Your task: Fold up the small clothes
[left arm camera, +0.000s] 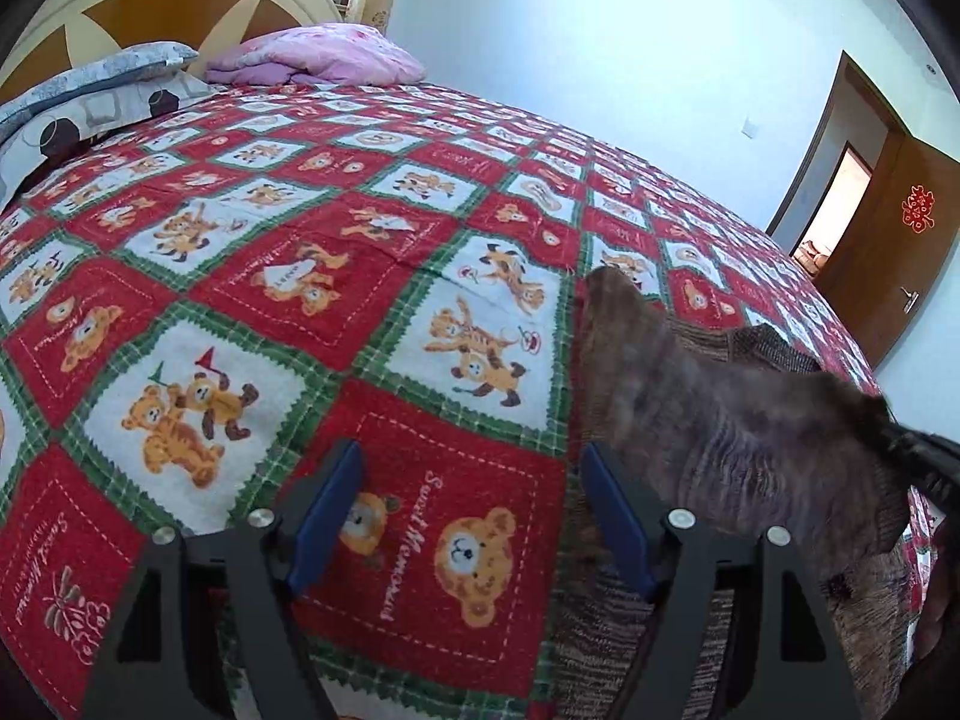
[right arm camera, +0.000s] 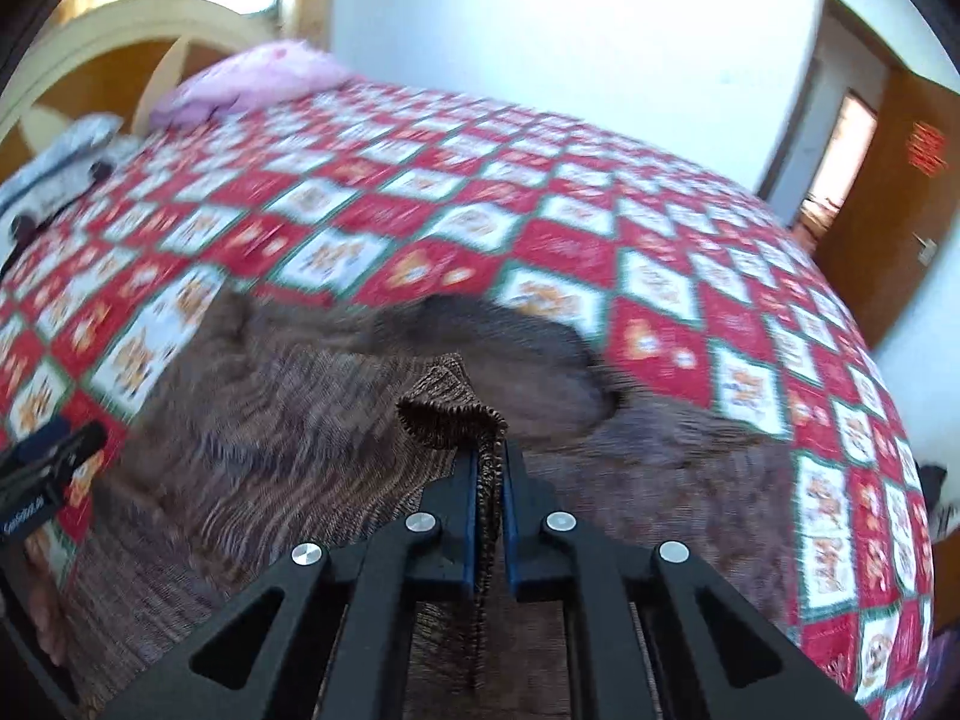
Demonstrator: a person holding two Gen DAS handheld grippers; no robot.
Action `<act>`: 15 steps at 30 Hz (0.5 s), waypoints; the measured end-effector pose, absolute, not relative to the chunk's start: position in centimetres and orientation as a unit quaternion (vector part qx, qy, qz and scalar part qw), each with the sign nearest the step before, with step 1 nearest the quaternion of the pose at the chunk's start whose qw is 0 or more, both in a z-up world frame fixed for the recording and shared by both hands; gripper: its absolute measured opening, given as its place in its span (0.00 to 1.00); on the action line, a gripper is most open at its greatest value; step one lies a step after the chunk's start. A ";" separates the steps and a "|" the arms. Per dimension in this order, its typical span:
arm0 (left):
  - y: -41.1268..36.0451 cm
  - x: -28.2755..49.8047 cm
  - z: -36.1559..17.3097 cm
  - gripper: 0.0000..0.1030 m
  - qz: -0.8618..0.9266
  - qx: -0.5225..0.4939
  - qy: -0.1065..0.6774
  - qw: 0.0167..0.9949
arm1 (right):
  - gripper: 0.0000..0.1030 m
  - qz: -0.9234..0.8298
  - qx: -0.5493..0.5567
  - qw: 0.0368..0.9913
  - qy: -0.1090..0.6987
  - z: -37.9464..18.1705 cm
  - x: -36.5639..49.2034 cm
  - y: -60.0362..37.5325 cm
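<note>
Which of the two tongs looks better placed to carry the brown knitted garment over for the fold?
Right. The right tongs are already pinched on an edge of the brown knitted garment, lifting it. The left tongs stand open over the bedspread, holding nothing.

"Sweet Memories" is showing in white script on the bedspread's (left arm camera: 480,468) red squares; a red paper sign is hanging on the door (left arm camera: 888,276), unreadable.

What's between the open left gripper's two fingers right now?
Only bedspread, in the left wrist view. The left gripper is open; the brown garment lies beside its right finger.
</note>
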State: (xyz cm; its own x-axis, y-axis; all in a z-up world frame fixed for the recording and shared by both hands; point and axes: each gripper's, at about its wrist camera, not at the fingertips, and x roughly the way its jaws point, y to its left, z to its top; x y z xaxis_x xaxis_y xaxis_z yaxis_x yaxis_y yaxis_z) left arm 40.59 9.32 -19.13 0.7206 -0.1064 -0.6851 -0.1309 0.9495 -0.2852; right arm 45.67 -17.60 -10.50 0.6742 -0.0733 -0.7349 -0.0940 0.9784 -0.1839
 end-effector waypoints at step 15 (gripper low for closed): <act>9.2 40.6 -19.2 0.79 0.007 -0.153 0.376 0.914 | 0.44 0.026 0.009 0.876 0.482 -15.0 41.7 -23.7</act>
